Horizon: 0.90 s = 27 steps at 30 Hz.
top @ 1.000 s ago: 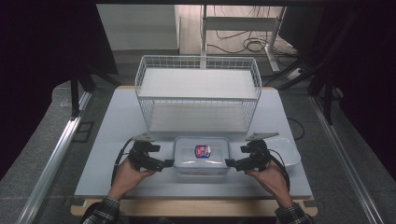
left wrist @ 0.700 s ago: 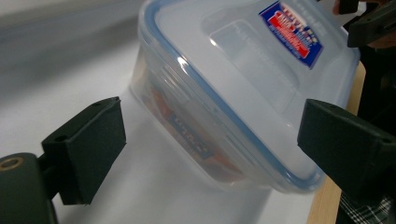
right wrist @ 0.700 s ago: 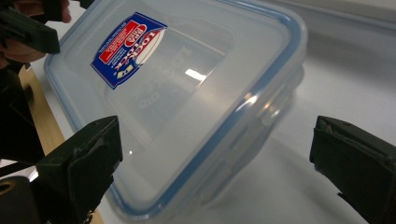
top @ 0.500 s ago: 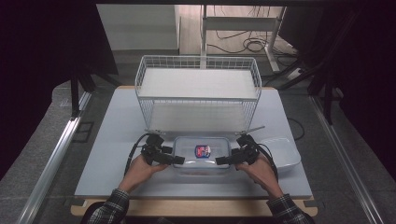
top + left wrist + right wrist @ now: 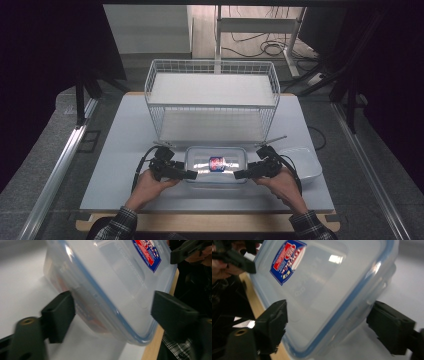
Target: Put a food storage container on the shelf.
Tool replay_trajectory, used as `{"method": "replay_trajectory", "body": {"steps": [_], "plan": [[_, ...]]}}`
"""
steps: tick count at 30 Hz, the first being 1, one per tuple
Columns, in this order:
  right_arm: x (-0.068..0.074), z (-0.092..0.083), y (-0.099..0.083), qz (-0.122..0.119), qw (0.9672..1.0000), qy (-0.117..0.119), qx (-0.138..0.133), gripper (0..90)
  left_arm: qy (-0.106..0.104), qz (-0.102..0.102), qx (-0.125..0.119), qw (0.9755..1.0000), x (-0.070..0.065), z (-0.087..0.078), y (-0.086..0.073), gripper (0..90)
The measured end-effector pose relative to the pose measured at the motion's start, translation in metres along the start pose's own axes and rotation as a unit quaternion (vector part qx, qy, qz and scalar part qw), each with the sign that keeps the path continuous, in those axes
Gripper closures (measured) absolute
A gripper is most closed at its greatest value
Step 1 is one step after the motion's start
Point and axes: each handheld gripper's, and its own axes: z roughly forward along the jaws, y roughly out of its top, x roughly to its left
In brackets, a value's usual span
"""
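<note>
At the near edge of the table (image 5: 125,150) the person's two hands held the grippers level, one at each short end of the clear lidded container (image 5: 216,165), which sat flat on the grey top just in front of the wire rack (image 5: 212,100). The left gripper (image 5: 186,174) reached in at the container's left end and the right gripper (image 5: 241,174) at its right end; both pairs of jaws had just been closing, with an end of the box between them each time. In the left gripper view one pad looked to touch the container's (image 5: 112,290) lower wall while the other stood a little off the lid, and the right gripper view showed much the same around the container (image 5: 329,285) — so neither grip looked fully made, and the jaws were best read as not yet clamped. The step in hand appeared to be taking hold of the box from both ends; the next move would call for finishing both squeezes evenly before any lift, since a slick plastic rim held from one side could tip or slide. Farther off, the high view gave what the gripper views could not: the two-tier rack behind, and a second shallow clear tray (image 5: 302,162) just right of the box. The gripper views in turn showed the blue seal line and the red-and-blue label (image 5: 287,260) close up, and something reddish inside.
</note>
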Motion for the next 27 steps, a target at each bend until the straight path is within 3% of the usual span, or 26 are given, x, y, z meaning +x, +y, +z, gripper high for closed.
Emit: {"method": "replay_trajectory", "body": {"steps": [2,3,7,9,15,18,27], "plan": [[0.004,-0.003,-0.003,-0.004,1.0,-0.004,0.001,24.1,0.005,0.009,0.0,0.9999,-0.004,-0.003,-0.002,28.5],[0.006,-0.007,-0.006,-0.001,0.9999,-0.005,-0.009,30.0,0.012,0.023,0.0,0.9997,-0.009,-0.005,-0.006,30.0],[0.007,-0.014,-0.012,-0.009,0.9996,0.0,-0.026,38.1,0.02,0.031,-0.014,0.9992,-0.017,-0.01,-0.016,37.6],[0.01,-0.019,-0.018,-0.014,0.9992,0.0,-0.037,43.4,0.017,0.027,-0.03,0.999,-0.018,-0.013,-0.021,41.7],[0.008,-0.023,-0.026,-0.001,0.9967,0.007,-0.08,49.4,0.016,0.023,-0.06,0.9978,-0.015,-0.015,-0.023,49.4],[0.01,-0.022,-0.027,-0.009,0.995,-0.002,-0.099,49.4,0.009,0.013,-0.07,0.9974,-0.01,-0.016,-0.023,50.9],[0.013,-0.018,-0.03,-0.027,0.9924,-0.016,-0.119,49.5,0.007,-0.002,-0.096,0.9954,-0.006,-0.016,-0.025,52.3]]}}
